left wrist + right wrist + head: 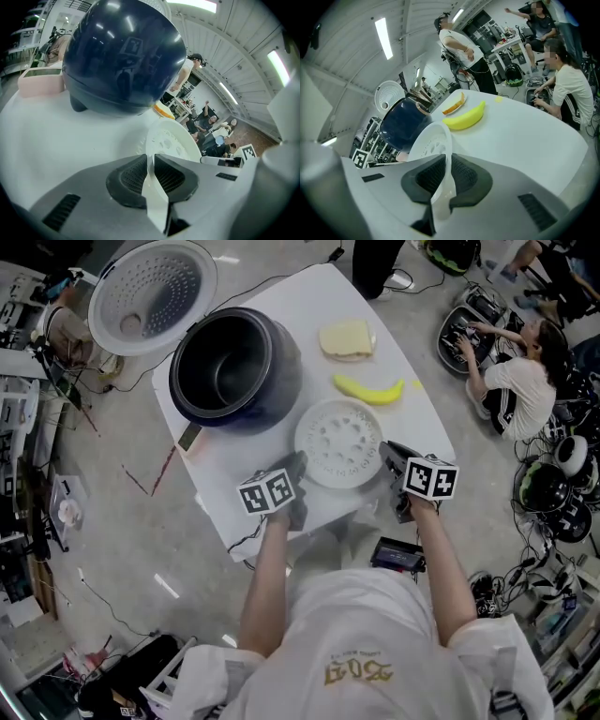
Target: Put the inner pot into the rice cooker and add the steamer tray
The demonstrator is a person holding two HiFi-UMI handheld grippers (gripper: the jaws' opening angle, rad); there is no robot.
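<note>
Steamer tray (337, 442) is being clamped at opposite rims by left gripper (298, 468) and right gripper (392, 456); level lifting onto rice cooker (234, 367) seems next.

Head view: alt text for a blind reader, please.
Seen from above, a person's left gripper and right gripper clamp opposite rims of a white steamer tray on a white table. Beyond it sit an open dark rice cooker, a banana and a bread slice.

A white worktop (291, 306) stands on a grey concrete floor (122, 540) crossed by black cables (514, 576), with cluttered racks (19, 493) at the left, a person (516, 381) seated among gear at the right, and strip lights (385, 37) on a ribbed ceiling (351, 61).
</note>
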